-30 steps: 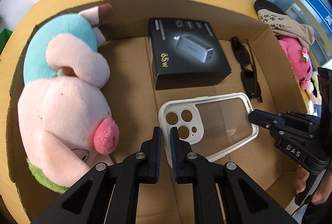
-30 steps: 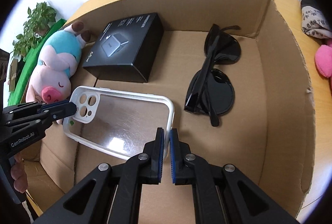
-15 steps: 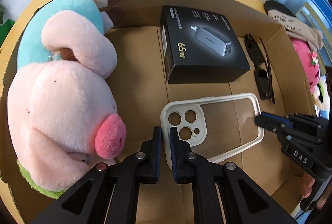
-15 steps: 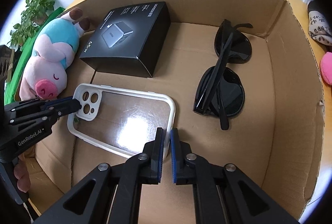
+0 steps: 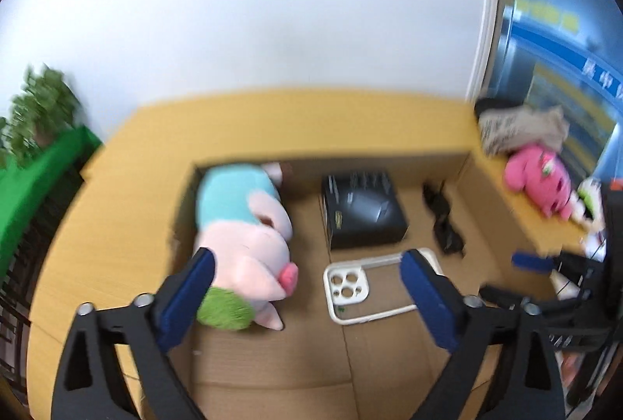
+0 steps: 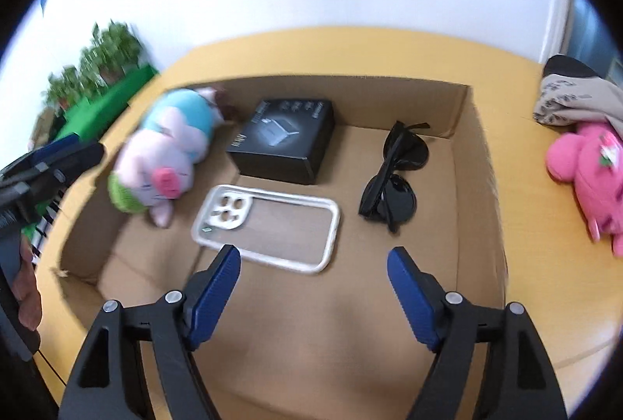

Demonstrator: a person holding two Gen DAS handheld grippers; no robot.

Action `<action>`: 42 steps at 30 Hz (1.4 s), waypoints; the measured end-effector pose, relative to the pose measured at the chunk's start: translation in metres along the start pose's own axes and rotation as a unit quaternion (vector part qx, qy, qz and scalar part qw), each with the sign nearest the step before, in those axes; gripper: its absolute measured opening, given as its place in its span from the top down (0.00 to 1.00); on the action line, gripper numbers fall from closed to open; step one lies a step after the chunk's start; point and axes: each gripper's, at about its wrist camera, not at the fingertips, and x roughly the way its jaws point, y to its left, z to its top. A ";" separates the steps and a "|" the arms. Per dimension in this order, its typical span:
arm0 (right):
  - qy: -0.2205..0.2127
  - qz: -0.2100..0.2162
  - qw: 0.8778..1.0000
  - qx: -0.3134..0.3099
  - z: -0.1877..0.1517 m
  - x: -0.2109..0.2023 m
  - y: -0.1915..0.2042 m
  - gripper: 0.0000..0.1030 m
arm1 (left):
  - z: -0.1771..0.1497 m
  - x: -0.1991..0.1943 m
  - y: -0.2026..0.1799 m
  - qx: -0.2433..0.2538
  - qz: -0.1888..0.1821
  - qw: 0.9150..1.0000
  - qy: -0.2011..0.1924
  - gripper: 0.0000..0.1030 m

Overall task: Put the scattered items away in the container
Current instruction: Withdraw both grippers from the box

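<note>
My right gripper (image 6: 313,274) and left gripper (image 5: 307,281) both hang with fingers spread wide, holding nothing; the phone case (image 6: 268,225) lies flat in the cardboard box (image 6: 477,163), just ahead of the right fingertips.

Left wrist view is motion-blurred: black box (image 5: 364,211) print unreadable, sunglasses (image 5: 444,221) perhaps just a dark smear

One phone case (image 6: 268,227), one black box (image 6: 286,145), one sunglasses (image 6: 397,178), two plush toys (image 6: 167,163).
</note>
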 end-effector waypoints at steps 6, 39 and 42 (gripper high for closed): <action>-0.018 -0.027 0.999 0.001 -0.040 -0.027 0.018 0.24 | -0.022 -0.053 -0.009 -0.009 0.010 0.999 -0.049 0.00; -0.035 -0.068 0.997 -0.023 -0.079 -0.074 0.045 0.24 | -0.081 -0.100 -0.017 0.002 0.022 0.999 -0.036 0.00; -0.027 -0.042 0.998 -0.027 -0.088 -0.070 0.046 0.24 | -0.092 -0.094 -0.012 0.009 0.017 1.000 -0.019 0.00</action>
